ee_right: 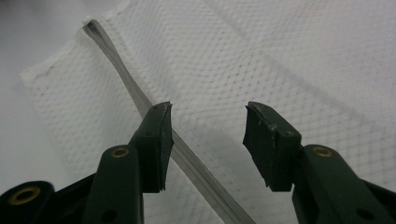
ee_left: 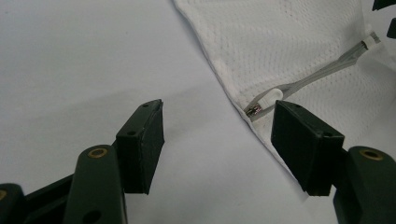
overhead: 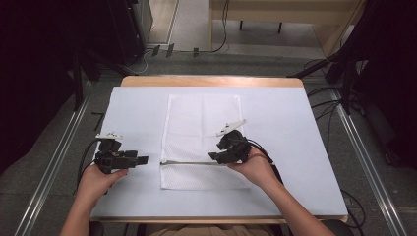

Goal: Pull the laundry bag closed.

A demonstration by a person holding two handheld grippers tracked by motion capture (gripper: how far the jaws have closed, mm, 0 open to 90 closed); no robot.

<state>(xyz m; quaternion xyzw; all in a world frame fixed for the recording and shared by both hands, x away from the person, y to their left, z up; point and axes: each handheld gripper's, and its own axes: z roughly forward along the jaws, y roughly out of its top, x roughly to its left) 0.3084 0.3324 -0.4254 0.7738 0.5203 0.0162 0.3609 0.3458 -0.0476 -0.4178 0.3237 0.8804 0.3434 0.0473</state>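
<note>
White sheet (overhead: 137, 105) is covering the table, bare margins lying all round the mesh cloth (overhead: 202, 118). Flat cable (overhead: 189, 162) is lying across the cloth's near end. Left gripper (overhead: 143, 160) and right gripper (overhead: 212, 155) are both gaping wide, holding nothing.

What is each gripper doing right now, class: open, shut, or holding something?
Left gripper: open, holding nothing, beside the white mesh bag.
Right gripper: open, holding nothing, over the bag's grey zipper.

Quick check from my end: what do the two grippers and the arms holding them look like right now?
Both the left gripper and right gripper are black, each topped by a grey three-cornered plate and trailing a black cable. Up close, the jaws are dark blocks with brass-coloured rivets. The person's forearms are bare; no sleeves show.
</note>
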